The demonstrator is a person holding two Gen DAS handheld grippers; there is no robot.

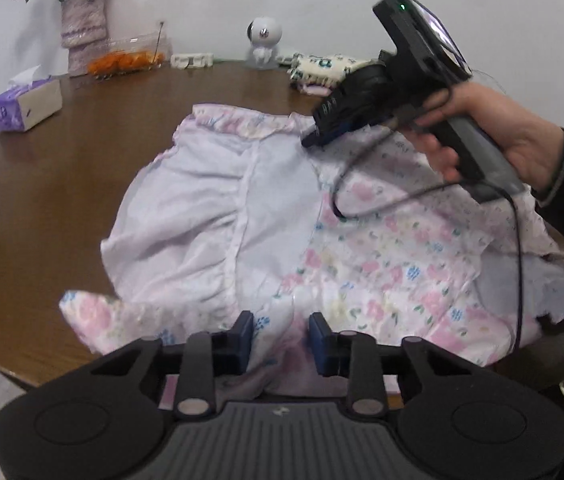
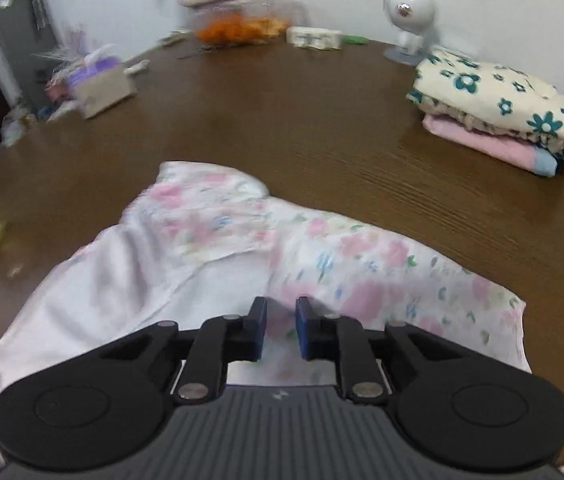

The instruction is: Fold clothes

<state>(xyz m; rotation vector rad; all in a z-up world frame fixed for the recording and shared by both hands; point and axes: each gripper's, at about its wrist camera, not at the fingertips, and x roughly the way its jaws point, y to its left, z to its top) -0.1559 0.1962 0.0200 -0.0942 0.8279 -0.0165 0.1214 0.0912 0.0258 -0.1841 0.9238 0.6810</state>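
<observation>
Flowery shorts (image 1: 282,216) lie spread out on the brown surface (image 1: 82,152). Left tool (image 1: 281,334) and right tool (image 2: 281,322) are both a bit open, cloth between, not pinched. Grab an edge tight, then fold neatly.

pink floral garment (image 1: 366,256) lies rumpled, pale lining upturned, on the table (image 1: 62,168).

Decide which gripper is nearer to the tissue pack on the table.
Left. The left gripper hangs over the floral garment's near edge, on the tissue pack's side; the right gripper hangs over the garment's far edge, farther across.
</observation>
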